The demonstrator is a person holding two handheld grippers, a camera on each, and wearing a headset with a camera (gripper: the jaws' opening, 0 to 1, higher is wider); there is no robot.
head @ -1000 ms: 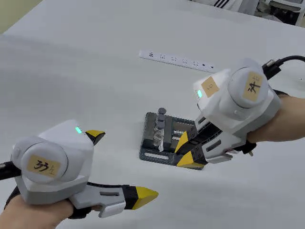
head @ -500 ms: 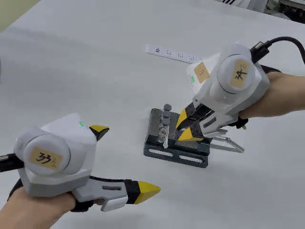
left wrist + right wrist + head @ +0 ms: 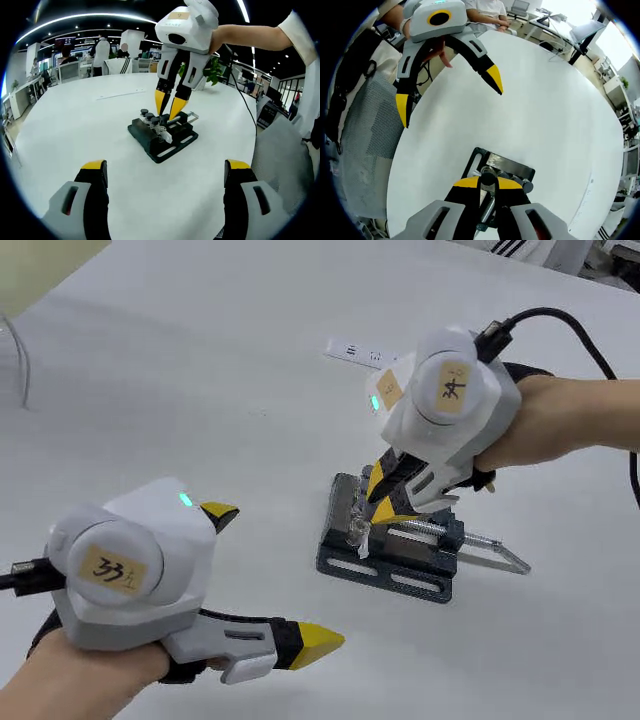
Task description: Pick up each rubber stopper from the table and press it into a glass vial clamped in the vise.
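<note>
White and round, the table [image 3: 200,390] stands in an open office. The left gripper view takes in desks, chairs and people beyond its far edge, with long light strips on a dark ceiling.

Toward the near left edge, the left tongs [image 3: 273,575] hang over bare tabletop. Their yellow-tipped jaws are spread wide with nothing between them. A tan sticker on the round white housing reads "33", and a green lamp glows beside it.

Near the middle of the table sits a dark metal vise [image 3: 390,562]. It clamps a short row of glass vials [image 3: 357,532], and several carry grey rubber stoppers [image 3: 150,116] in their mouths. The vise's screw and crank handle [image 3: 492,546] point toward the right edge.

The right tongs [image 3: 380,498] point steeply down over that row, with the yellow tips just above the stoppers. The jaws are drawn close with a narrow gap, and the left gripper view shows nothing held in it. In the right gripper view one stopper lies right at the tips, but I cannot tell whether they touch it. The sticker on these tongs reads "34", again with a green lamp alongside. A black cable [image 3: 560,325] runs off the back.

Beyond them, toward the far edge, lies a white power strip [image 3: 355,352]. Its markings are too small to read.
</note>
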